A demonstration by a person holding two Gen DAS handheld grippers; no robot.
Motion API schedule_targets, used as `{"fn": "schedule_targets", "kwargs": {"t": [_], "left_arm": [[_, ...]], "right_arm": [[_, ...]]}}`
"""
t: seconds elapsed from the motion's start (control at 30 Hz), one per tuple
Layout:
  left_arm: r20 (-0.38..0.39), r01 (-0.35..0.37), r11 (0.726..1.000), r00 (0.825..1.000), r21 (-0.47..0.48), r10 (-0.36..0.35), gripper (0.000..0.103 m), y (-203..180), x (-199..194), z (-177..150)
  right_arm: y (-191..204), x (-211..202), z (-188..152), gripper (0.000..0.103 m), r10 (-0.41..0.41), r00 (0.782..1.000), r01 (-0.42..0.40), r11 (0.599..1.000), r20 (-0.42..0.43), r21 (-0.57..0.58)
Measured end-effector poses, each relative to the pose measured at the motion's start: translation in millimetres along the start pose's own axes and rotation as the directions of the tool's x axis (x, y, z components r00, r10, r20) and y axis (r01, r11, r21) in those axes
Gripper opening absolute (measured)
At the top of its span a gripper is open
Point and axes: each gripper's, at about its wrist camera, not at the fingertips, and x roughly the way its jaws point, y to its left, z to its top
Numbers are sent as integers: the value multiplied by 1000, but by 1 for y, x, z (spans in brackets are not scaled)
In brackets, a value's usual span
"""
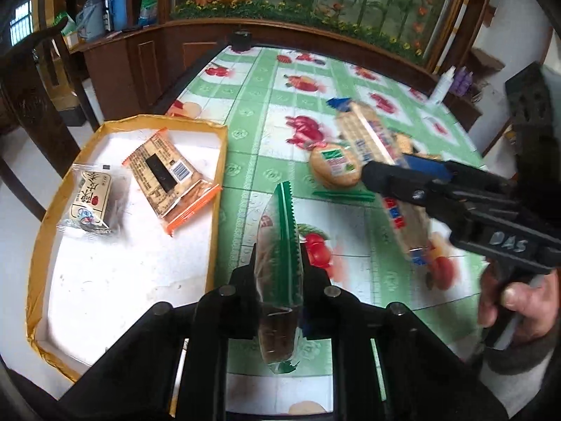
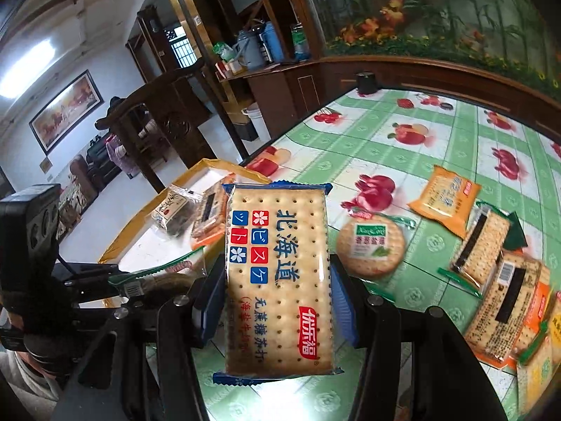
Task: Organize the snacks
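My left gripper (image 1: 279,263) is shut on a clear packet with a green serrated edge (image 1: 280,245), held edge-on just right of the yellow-rimmed box (image 1: 161,121). On the box's white floor lie an orange-edged cracker pack (image 1: 171,175) and a small dark snack packet (image 1: 91,200). My right gripper (image 2: 277,282) is shut on a blue-edged soda cracker pack (image 2: 280,315), held flat above the table. The left wrist view shows that right gripper (image 1: 396,175) and its cracker pack (image 1: 368,133) at the right. A round cracker pack (image 1: 335,168) lies on the table.
Fruit-print green tablecloth (image 2: 438,133) with several loose snack packs at the right (image 2: 445,200). A dark round object (image 1: 240,40) stands at the table's far edge. A wooden chair (image 2: 164,115) stands left of the table. A hand (image 1: 515,298) holds the right gripper.
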Motion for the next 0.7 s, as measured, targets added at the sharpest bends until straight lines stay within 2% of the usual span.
{"fn": "schedule_targets", "kwargs": {"t": [0.07, 0.33, 0.53, 0.7], "left_arm": [[21, 13, 1000, 1000, -6, -13, 18, 5, -13, 3], [110, -66, 996, 991, -56, 72, 18, 53, -61, 10], [70, -88, 989, 993, -117, 96, 18, 92, -51, -2], [21, -91, 980, 995, -176, 96, 18, 123, -37, -20]], "right_arm": [[6, 1, 4, 54, 3, 1000, -3, 1000, 4, -7], [45, 28, 26, 54, 62, 998, -63, 996, -16, -64], [89, 73, 38, 54, 117, 990, -125, 985, -75, -117], [118, 117, 32, 54, 125, 980, -147, 980, -155, -136]]}}
